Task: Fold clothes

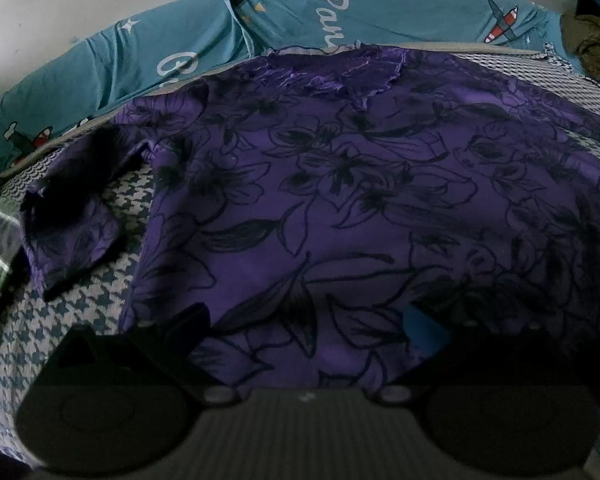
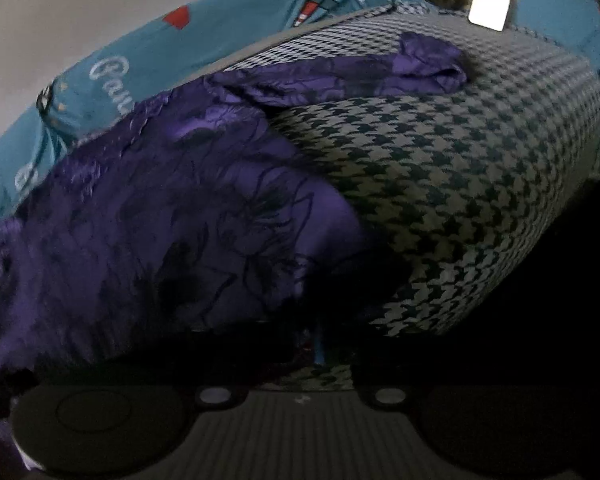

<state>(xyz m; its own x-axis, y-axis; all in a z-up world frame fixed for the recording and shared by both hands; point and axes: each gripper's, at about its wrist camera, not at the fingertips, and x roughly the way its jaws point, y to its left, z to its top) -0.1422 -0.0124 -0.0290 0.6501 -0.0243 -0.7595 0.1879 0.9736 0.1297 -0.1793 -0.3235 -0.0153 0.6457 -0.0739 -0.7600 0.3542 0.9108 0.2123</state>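
Beside purple top point(image 1: 340, 208), teal pillows point(image 1: 284, 16) edge houndstooth sheet point(image 2: 480, 184)

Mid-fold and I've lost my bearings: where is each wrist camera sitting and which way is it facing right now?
Left wrist: low over the hem of the purple floral top, facing up its length toward the teal pillows; the left gripper shows with its fingers spread.
Right wrist: at the top's right edge, tilted, facing across the houndstooth cover to one sleeve; the right gripper is too dark to read.
Shared: the top, the cover, the pillows.
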